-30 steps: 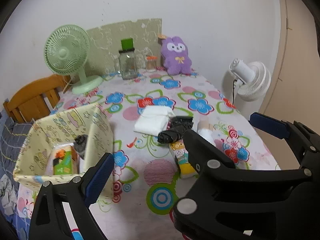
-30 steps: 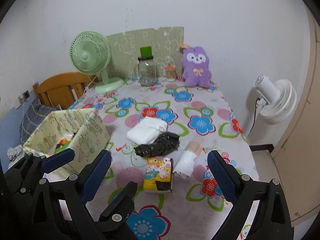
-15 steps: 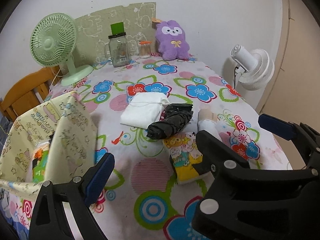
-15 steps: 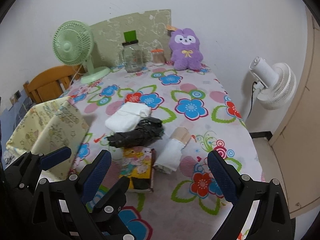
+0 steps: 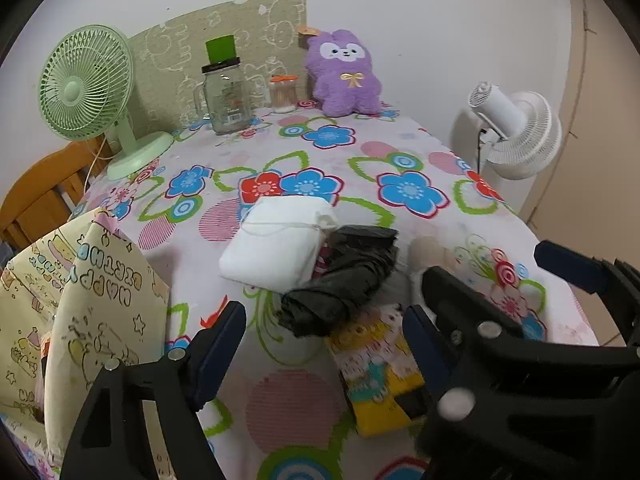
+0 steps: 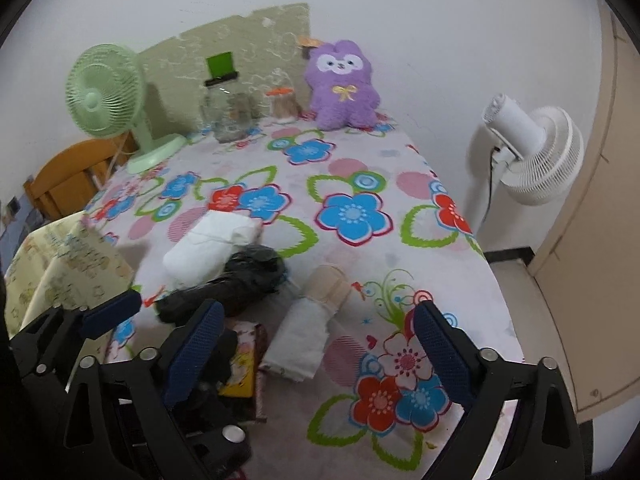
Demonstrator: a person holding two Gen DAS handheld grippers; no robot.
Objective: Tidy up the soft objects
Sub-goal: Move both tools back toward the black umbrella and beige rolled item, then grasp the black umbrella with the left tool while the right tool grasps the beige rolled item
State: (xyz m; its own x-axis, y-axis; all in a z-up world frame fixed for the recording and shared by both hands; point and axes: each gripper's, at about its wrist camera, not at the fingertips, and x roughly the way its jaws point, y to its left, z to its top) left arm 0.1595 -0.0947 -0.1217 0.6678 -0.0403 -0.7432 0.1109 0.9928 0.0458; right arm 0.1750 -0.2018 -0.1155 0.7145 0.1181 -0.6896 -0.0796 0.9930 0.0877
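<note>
Both grippers hang spread wide and empty: the left gripper [image 5: 324,328] frames the crumpled black plastic bundle [image 5: 340,280], the right gripper [image 6: 316,340] the rolled white-and-beige cloth [image 6: 312,324]. I'd centre each soft piece between the fingers, then squeeze gently.

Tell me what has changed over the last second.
Both open grippers, left and right, have moved forward and down toward the pile: yellow packet, black bundle, white roll. Nothing was gripped; the pile and bag lie as before.

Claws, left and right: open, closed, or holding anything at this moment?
Left claw: open, holding nothing, above the black bundle and yellow pack.
Right claw: open, holding nothing, above the white roll.
</note>
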